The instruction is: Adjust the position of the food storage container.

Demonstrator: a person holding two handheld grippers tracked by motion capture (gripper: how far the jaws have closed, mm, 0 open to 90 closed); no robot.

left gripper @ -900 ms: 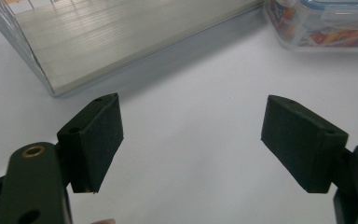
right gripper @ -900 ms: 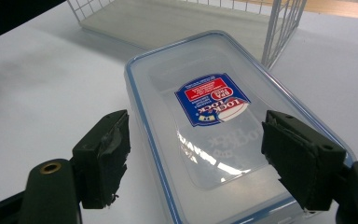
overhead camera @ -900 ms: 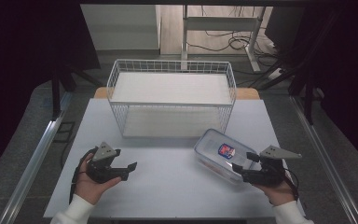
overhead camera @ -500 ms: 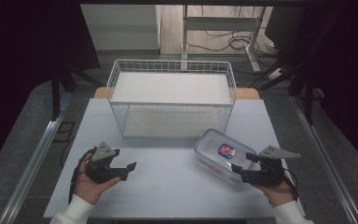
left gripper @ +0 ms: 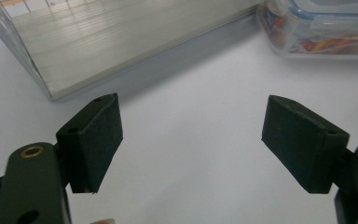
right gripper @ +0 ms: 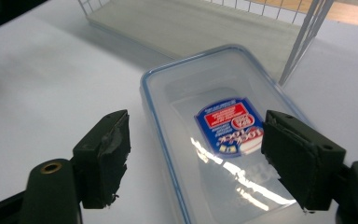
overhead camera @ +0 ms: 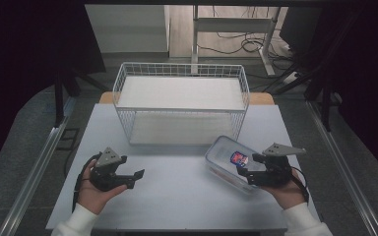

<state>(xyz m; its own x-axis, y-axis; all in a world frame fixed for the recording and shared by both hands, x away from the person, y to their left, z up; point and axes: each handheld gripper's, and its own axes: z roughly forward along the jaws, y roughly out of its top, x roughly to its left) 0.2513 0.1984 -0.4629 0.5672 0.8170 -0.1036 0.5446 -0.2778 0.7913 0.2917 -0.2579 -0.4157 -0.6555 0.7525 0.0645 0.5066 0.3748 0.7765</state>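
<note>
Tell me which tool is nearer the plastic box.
Right. The right tool is open at the plastic box, its near end between the jaws. The left tool hovers over bare table, well apart.

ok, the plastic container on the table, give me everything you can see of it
The container is a clear plastic rectangular box with rounded corners, its lid on, with a blue seal line round the rim and a red-and-blue label on top. It lies flat on the white table, skewed to the table's edges, just in front of the wire basket's right corner. Something with colourful print shows through its side. The right gripper, jaws open, sits at its near end; contact can't be told.
</note>
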